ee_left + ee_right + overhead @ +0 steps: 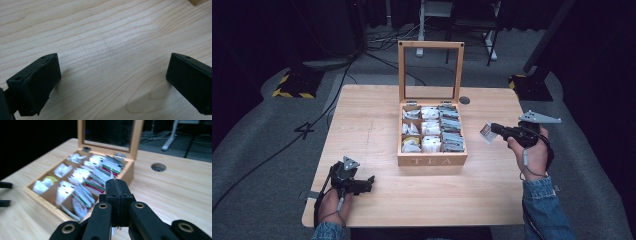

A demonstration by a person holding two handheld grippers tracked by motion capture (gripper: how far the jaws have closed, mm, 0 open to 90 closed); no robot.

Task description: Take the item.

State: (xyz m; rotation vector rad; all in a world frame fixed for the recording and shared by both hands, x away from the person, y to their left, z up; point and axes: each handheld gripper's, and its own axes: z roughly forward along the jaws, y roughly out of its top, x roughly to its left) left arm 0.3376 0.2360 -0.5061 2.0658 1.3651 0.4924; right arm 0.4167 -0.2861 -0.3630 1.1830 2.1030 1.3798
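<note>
An open wooden tea box [432,160] marked TEA stands mid-table, its glass-paned lid [401,70] upright. Its compartments hold several tea bag packets [431,129]. To the right of the box, my right gripper [494,129] hovers above the table and is shut on a small tea bag packet [486,133] that sticks out toward the box. In the right gripper view the jaws [117,185] are pressed together, with a thin white edge of the packet [111,176] above them and the box [45,201] beyond. My left gripper [371,181] rests near the front left, open [112,72] over bare wood.
A round cable hole [464,100] lies in the table just right of the lid; it also shows in the right gripper view [158,167]. Stand bases with yellow-black stripes [292,92] and cables sit on the floor behind the table.
</note>
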